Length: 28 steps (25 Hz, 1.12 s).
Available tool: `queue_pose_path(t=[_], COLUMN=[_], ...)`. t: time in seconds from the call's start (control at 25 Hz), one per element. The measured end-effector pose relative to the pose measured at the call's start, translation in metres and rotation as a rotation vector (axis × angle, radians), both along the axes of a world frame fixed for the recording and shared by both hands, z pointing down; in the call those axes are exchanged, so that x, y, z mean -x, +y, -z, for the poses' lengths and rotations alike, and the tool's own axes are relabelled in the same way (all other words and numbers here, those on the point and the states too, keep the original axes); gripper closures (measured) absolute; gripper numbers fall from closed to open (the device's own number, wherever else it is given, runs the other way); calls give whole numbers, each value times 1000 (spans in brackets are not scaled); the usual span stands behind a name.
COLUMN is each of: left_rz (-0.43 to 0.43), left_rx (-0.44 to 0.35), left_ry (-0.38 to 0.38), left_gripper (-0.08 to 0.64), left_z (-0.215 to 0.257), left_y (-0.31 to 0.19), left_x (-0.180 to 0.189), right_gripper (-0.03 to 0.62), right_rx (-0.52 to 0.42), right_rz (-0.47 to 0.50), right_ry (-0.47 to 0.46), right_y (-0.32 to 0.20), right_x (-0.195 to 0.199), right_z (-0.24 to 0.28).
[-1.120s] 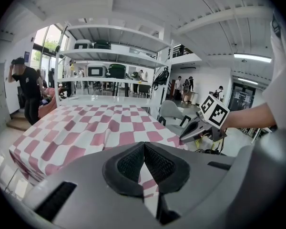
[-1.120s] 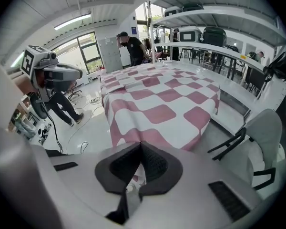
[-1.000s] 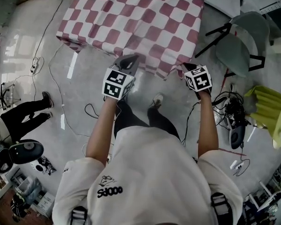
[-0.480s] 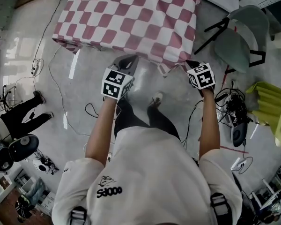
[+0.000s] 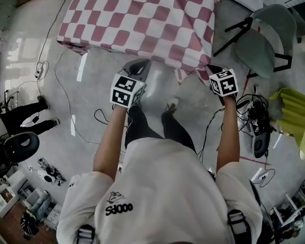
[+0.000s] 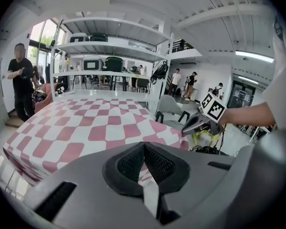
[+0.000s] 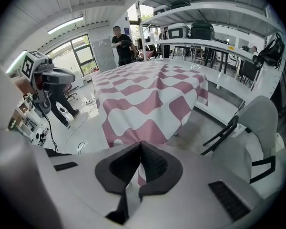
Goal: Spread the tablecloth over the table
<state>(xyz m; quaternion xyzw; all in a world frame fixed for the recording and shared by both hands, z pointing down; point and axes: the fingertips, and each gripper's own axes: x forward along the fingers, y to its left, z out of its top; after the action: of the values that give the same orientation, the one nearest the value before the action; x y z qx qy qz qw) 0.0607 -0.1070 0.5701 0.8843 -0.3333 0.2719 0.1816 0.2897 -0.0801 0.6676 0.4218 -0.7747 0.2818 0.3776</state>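
The red-and-white checked tablecloth (image 5: 142, 19) lies over the table at the top of the head view, its near edge hanging toward me. My left gripper (image 5: 139, 66) is at that near edge, shut, with checked cloth (image 6: 86, 128) showing between its pads (image 6: 155, 163). My right gripper (image 5: 212, 70) is shut on the near right corner of the cloth (image 7: 148, 94), which drapes down from the tabletop into its jaws (image 7: 141, 144). Each gripper shows in the other's view: the right gripper (image 6: 193, 123) and the left gripper (image 7: 57, 78).
A grey chair (image 5: 264, 39) stands right of the table. Beside it are a yellow-green object (image 5: 295, 116) and tangled cables (image 5: 254, 118). A black office chair (image 5: 12, 149) and a bystander's legs (image 5: 25, 121) are at the left. Shelving (image 6: 109, 56) stands behind the table.
My right gripper has moved to the right with the cloth corner, drawing out the sagging fold along the near edge. The left gripper has hardly moved.
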Motion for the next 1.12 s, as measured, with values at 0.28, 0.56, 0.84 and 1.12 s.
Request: queue_pose_path(t=[0.28, 0.56, 0.84, 1.12], left_rz=[-14, -50, -92, -152], left_rx=[23, 38, 21, -18], left_ry=[2, 11, 33, 68], left_gripper=[532, 531, 532, 532], left_z=[-6, -12, -2, 20], left_y=[-3, -7, -18, -57], left_x=[3, 8, 15, 33], right_gripper=[484, 370, 371, 371], right_rx=[25, -20, -100, -180], right_rz=[-15, -88, -220, -370], right_ry=[55, -36, -56, -30], right_y=[7, -2, -17, -51], right_x=[-3, 9, 13, 24], right_z=[-11, 10, 41, 81])
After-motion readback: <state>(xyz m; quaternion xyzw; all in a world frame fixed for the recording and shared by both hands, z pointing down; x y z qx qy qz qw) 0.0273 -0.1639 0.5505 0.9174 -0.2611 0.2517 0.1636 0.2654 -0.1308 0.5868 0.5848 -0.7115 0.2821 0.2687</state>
